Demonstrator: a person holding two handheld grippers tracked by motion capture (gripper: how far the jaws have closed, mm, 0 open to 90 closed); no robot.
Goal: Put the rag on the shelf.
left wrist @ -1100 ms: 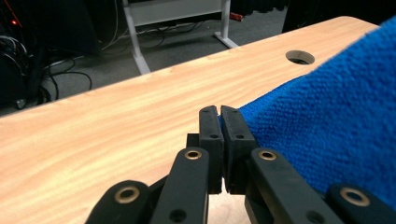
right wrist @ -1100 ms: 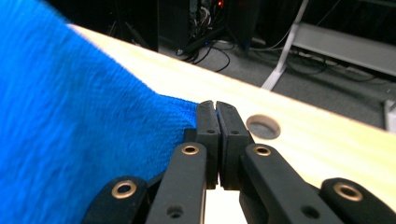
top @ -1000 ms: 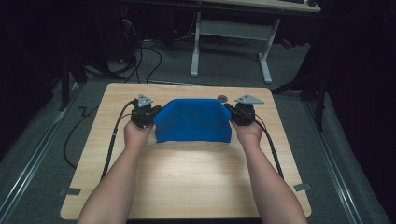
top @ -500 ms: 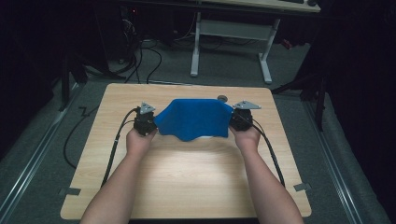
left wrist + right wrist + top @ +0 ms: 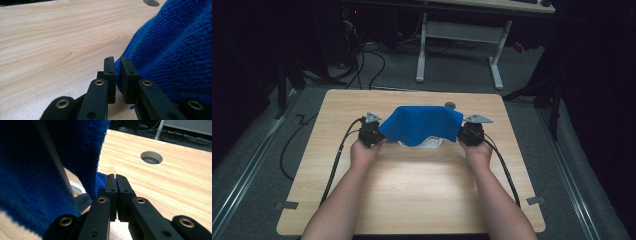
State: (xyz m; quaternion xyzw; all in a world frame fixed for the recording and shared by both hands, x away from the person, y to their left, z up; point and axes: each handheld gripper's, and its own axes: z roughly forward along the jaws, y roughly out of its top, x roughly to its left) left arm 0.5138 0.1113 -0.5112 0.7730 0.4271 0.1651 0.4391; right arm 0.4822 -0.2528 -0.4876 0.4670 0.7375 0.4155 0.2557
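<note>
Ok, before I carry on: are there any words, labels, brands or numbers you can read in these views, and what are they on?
No text can be read.
White thing under the blue cloth: a patch of dark print, too blurred to read.
Blue cloth and wooden table: no print to be seen.

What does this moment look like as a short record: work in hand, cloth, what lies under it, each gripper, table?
work in hand: blue cloth held stretched between two grippers above the table
under the cloth: a white object, mostly hidden, cannot tell what it is
left gripper: jaws have just been opening slightly; the cloth's edge is between them, with a narrow gap
right gripper: jaws shut on the cloth's other end
hands: left hand, right hand, one at each end
table: light wood, with a round hole
</note>
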